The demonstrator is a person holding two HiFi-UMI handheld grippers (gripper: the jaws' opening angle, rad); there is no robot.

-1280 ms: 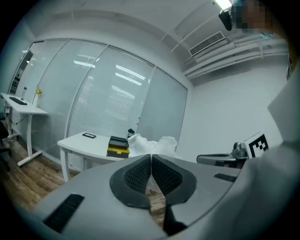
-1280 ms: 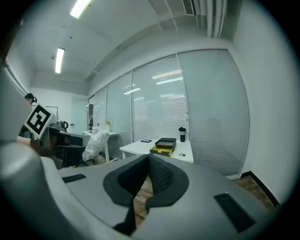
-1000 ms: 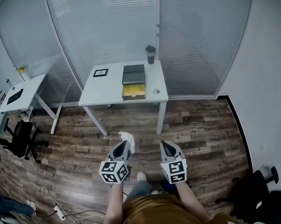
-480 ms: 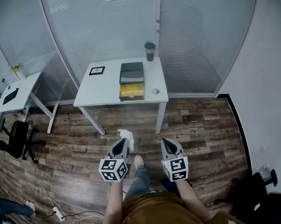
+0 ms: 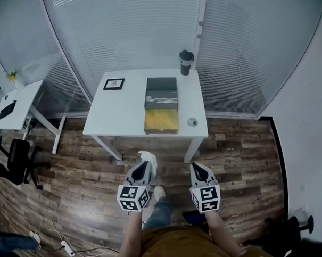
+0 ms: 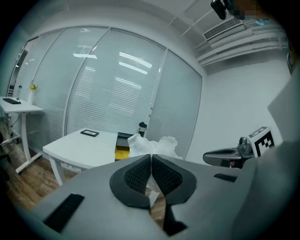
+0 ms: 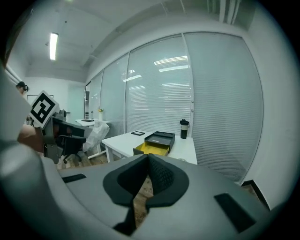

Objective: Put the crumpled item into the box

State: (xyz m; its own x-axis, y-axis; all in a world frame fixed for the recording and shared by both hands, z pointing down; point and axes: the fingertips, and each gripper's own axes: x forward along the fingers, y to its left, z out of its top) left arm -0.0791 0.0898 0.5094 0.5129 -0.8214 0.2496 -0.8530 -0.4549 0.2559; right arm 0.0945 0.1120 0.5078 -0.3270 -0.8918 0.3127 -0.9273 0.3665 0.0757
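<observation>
A crumpled white paper (image 5: 147, 159) sticks out of my left gripper (image 5: 145, 166), whose jaws are shut on it; the paper (image 6: 152, 145) also shows above those jaws in the left gripper view. My right gripper (image 5: 199, 171) is shut with nothing in it. Both hang over the wood floor, just short of the white table (image 5: 123, 108). On the table lies the open box (image 5: 161, 120) with a yellow inside, its dark lid (image 5: 161, 92) behind it. The box (image 7: 151, 149) also shows in the right gripper view.
A black tumbler (image 5: 186, 62) stands at the table's far right corner, a small framed picture (image 5: 114, 84) at its far left, a small round thing (image 5: 192, 121) near the box. A second desk (image 5: 13, 108) and an office chair (image 5: 16, 161) stand left. Glass walls with blinds run behind.
The person has walked toward the table, which now sits nearer and larger in the head view. Both grippers stay shut, the left still holding the paper.
</observation>
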